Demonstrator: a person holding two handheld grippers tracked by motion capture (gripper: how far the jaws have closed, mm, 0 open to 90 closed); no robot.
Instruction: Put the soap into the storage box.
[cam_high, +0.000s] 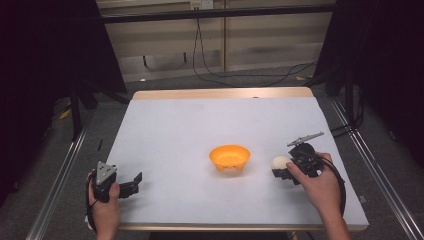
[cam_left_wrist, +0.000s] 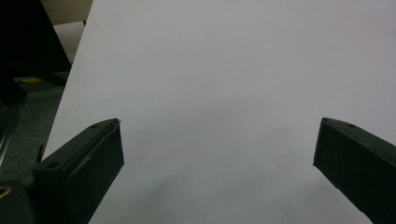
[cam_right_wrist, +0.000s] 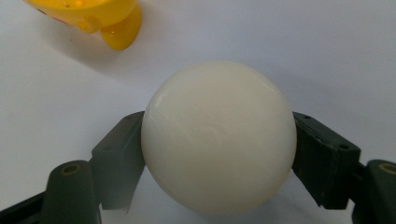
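Clamping the white ball (cam_right_wrist: 218, 135) just right of the orange bowl (cam_high: 229, 156), seemingly for transfer, the right claw (cam_high: 280, 169) works while the left claw (cam_high: 131, 182) rests wide.

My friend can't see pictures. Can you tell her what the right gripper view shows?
A white ball sits clamped between two black jaws of the right gripper, above a white table. Part of an orange bowl peeks in at the top left.

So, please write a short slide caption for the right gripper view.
Right gripper fingers closed on a white ball, with the orange bowl just beyond.
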